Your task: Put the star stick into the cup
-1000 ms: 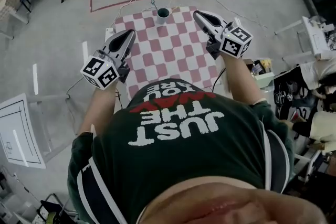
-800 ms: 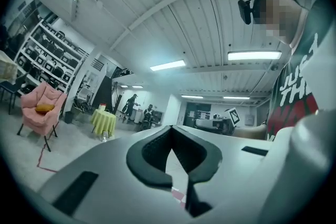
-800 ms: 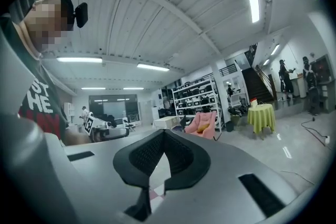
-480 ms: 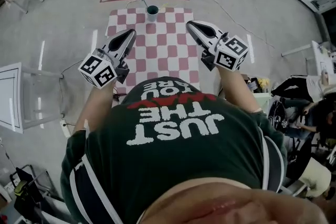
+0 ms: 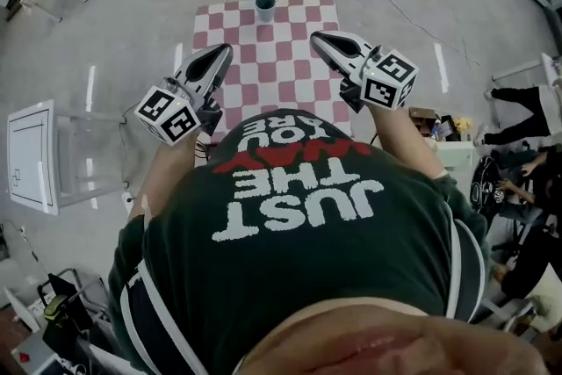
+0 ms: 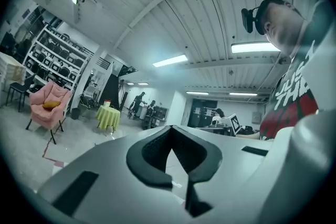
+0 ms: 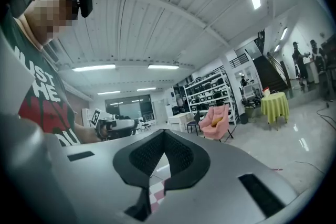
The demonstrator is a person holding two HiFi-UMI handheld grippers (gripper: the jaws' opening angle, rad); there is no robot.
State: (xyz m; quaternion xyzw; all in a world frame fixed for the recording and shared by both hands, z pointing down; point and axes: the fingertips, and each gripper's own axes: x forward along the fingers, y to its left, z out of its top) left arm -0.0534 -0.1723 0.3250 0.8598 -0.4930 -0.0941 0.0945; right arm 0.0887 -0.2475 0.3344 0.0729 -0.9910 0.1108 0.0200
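Left gripper [image 5: 221, 53] and right gripper [image 5: 318, 38] — both closed, empty — hang well short of the dark teal cup [image 5: 264, 7], about equally far; star stick indiscernible.

Shirt [image 5: 299, 198] print, upside down in head view, behind both sets of fingers [image 5: 211, 66]: "JUST THE" white, "WAY" red, "YOU ARE" white. Gripper views show only part of "JUST THE". Left cube [image 5: 167, 114], right cube [image 5: 386, 82]: square markers, no text.

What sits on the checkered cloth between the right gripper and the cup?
Nothing: only bare checkered cloth lies between the right gripper and the cup, as the head view shows.
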